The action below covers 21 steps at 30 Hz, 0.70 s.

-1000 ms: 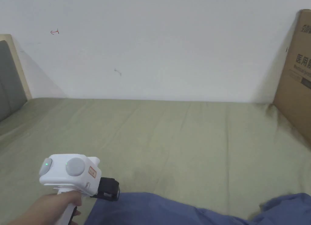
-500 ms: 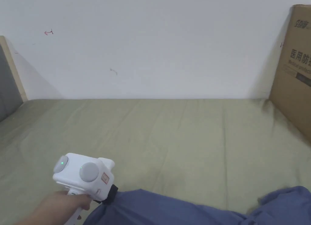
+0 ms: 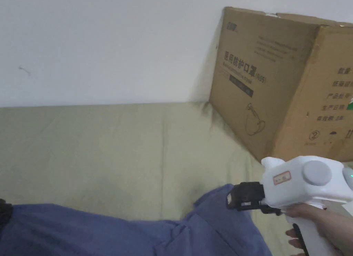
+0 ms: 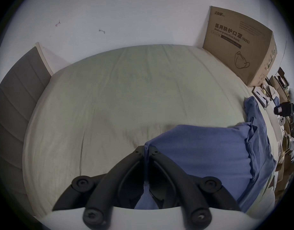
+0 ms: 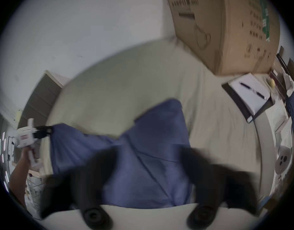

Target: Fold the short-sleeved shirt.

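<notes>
A blue short-sleeved shirt (image 3: 103,232) lies spread along the near side of the green bed (image 3: 103,146). My left gripper (image 4: 146,148) is shut on the shirt's left edge (image 4: 201,159), with cloth pinched between both jaws. The right gripper view shows the same hold from afar, the left gripper (image 5: 49,131) at the corner of the shirt (image 5: 151,167). My right gripper (image 3: 232,199) hovers at the shirt's right end, held by a hand. In its own blurred view its jaws stand wide apart over the cloth, so the right gripper (image 5: 149,152) is open.
A large cardboard box (image 3: 275,77) stands on the bed's far right corner against the white wall. A notebook with a pen (image 5: 249,94) lies right of the bed, beside clutter. A grey padded headboard (image 4: 15,100) bounds the left side.
The head camera has swung right, bringing the box and the right gripper into view. Before that, the left gripper moved right onto the shirt's left edge.
</notes>
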Each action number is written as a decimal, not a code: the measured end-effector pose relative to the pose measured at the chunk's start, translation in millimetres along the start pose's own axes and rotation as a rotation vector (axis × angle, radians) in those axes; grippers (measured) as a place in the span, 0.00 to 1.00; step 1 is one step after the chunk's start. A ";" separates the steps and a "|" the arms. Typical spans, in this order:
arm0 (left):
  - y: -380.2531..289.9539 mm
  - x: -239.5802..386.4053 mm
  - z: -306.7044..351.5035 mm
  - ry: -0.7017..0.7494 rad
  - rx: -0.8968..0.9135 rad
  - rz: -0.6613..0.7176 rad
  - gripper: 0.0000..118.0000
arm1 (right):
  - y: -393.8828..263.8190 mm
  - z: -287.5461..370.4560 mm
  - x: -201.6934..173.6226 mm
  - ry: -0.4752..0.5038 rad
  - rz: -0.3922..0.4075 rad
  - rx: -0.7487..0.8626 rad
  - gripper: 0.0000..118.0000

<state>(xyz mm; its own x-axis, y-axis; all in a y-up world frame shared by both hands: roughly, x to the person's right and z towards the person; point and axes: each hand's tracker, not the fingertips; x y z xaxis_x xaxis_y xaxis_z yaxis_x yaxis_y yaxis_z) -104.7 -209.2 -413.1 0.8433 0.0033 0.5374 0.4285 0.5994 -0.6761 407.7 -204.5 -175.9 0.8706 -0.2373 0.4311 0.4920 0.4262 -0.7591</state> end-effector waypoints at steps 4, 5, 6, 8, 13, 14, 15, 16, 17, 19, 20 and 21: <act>-2.0 0.5 4.5 -0.004 0.012 -0.006 0.02 | 0.8 -32.2 21.0 -0.150 -0.097 -0.054 0.90; -1.6 -1.6 2.8 -0.005 0.003 -0.008 0.02 | -3.1 -47.1 26.7 -0.173 -0.136 -0.090 0.90; -1.3 -3.9 0.9 -0.002 -0.002 -0.008 0.02 | -4.2 -53.4 31.5 -0.175 -0.160 -0.112 0.90; -2.8 -7.0 -2.0 0.001 -0.023 -0.001 0.02 | -10.2 -66.6 41.0 -0.171 -0.217 -0.161 0.87; -7.6 -9.8 -12.6 0.012 -0.058 0.001 0.02 | -10.4 -81.0 32.9 -0.201 -0.135 -0.192 0.64; -8.8 -9.4 -14.1 0.016 -0.065 0.001 0.02 | -9.7 -82.0 28.4 -0.210 -0.099 -0.199 0.59; -9.4 -9.2 -15.0 0.018 -0.071 0.004 0.02 | -9.6 -81.8 24.2 -0.222 -0.066 -0.197 0.51; -10.3 -9.0 -15.4 0.018 -0.076 0.011 0.02 | -9.6 -79.4 19.3 -0.223 -0.039 -0.182 0.36; -11.0 -9.5 -15.0 0.019 -0.076 0.019 0.02 | -10.6 -74.1 13.0 -0.199 -0.019 -0.156 0.00; -12.1 -10.4 -13.5 0.017 -0.077 0.035 0.02 | -10.2 -69.2 6.5 -0.096 -0.048 -0.160 0.01; -12.7 -10.7 -9.8 0.020 -0.077 0.044 0.02 | -10.2 -63.9 3.8 -0.065 -0.049 -0.159 0.01; -13.1 -11.6 -5.0 0.019 -0.074 0.055 0.02 | -10.0 -58.1 2.5 -0.038 -0.036 -0.154 0.01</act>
<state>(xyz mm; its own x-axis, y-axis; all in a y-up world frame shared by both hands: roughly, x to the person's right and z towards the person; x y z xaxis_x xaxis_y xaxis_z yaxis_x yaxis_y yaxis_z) -118.5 -221.0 -413.0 0.8720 0.0189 0.4892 0.4036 0.5376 -0.7403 405.2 -260.1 -195.6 0.8531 -0.2155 0.4752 0.5201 0.2787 -0.8073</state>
